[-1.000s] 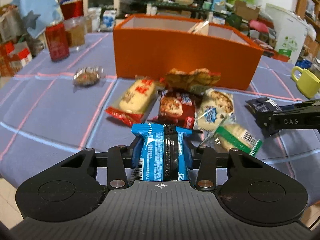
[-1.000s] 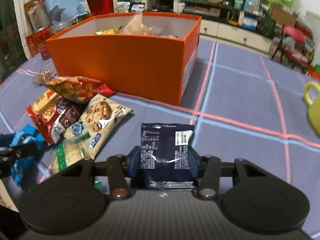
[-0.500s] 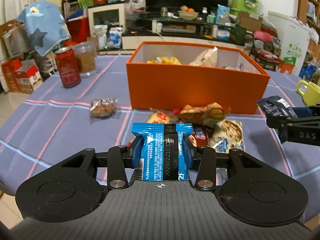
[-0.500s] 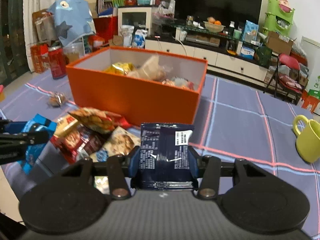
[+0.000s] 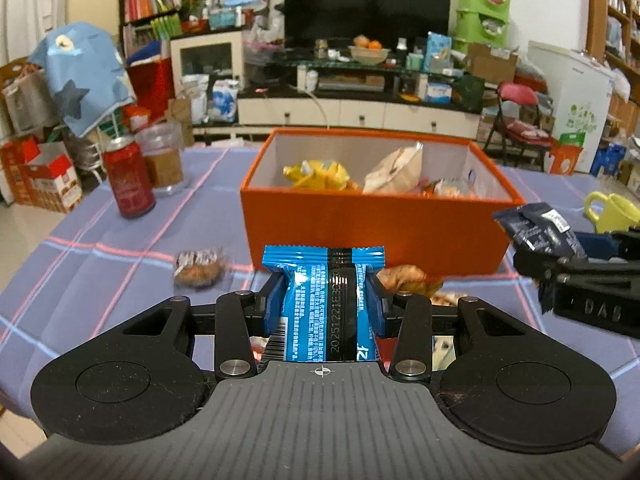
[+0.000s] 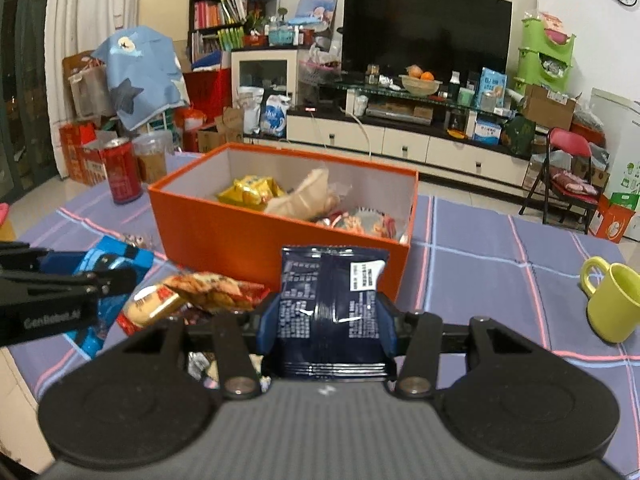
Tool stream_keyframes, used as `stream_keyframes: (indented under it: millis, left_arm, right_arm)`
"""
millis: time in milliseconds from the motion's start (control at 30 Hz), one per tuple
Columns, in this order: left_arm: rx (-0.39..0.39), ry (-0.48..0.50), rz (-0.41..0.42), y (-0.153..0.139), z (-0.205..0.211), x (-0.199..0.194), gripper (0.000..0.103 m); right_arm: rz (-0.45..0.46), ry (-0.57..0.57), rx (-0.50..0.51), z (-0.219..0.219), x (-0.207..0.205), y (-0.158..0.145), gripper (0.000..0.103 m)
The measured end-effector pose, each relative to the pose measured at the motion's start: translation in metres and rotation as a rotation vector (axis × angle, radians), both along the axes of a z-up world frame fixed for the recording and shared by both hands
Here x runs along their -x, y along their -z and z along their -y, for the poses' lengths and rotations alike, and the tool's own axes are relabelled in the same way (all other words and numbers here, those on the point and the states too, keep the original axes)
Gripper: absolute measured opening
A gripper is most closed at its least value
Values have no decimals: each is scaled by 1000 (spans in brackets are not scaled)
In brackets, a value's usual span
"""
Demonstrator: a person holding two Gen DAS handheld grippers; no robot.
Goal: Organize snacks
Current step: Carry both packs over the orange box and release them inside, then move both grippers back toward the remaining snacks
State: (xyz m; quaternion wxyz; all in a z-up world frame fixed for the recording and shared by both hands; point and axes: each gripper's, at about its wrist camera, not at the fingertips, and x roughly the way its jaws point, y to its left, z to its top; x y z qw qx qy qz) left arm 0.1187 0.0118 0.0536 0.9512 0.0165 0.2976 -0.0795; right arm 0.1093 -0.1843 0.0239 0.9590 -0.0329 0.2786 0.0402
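My left gripper is shut on a light blue snack packet, held above the table in front of the orange box. My right gripper is shut on a dark navy snack packet, also lifted, near the box's right front corner. The open orange box holds a yellow packet, a beige bag and other snacks. Loose snack packets lie on the table before the box, partly hidden by the grippers. A small clear-wrapped snack lies apart on the left.
A red can and a plastic cup stand at the table's back left. A yellow-green mug sits on the right. The table has a purple checked cloth. Behind it are a TV stand, shelves and a folding chair.
Both grippers have risen with their packets, and the views have tilted up so the box's inside now shows. The loose snacks have dropped low behind the grippers.
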Motion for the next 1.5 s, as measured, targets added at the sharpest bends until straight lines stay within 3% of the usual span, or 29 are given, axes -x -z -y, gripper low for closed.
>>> stream_keyframes:
  millis: [333, 500, 733, 767, 800, 833, 867, 900, 967, 1100, 1267, 1367, 1500]
  left_arm:
    - [45, -9, 77, -48, 1, -61, 14]
    - [2, -4, 80, -49, 8, -113, 14]
    - [-47, -13, 47, -39, 29, -198, 15]
    - [-57, -1, 24, -34, 33, -211, 18]
    - [-66, 18, -6, -29, 36, -221, 32]
    - [-76, 35, -41, -24, 40, -230, 43]
    - [-92, 36, -57, -21, 43, -234, 62]
    - [-106, 36, -47, -21, 45, -232, 70]
    - [-122, 38, -3, -27, 42, -218, 72]
    - [-48, 24, 42, -41, 11, -170, 88]
    - [36, -47, 53, -37, -48, -97, 89]
    - [66, -52, 42, -24, -71, -61, 89]
    - [-4, -32, 20, 6, -77, -41, 89]
  right_arm:
    - [94, 41, -35, 0, -17, -39, 51]
    - [92, 69, -109, 9, -68, -41, 51]
    - [30, 71, -80, 14, -144, -24, 53]
    - [18, 73, -75, 13, -151, -23, 56]
    - [5, 75, -69, 13, -158, -21, 61]
    - [0, 80, -64, 12, -162, -21, 76]
    - [6, 88, -65, 13, -162, -22, 85]
    - [20, 95, -69, 14, -159, -24, 86]
    - [51, 97, -76, 16, -144, -31, 88]
    - [100, 98, -87, 18, -91, -43, 94]
    - [98, 40, -93, 11, -4, -18, 99]
    - [17, -62, -77, 0, 22, 8, 99]
    - [-11, -177, 12, -13, 26, 33, 99]
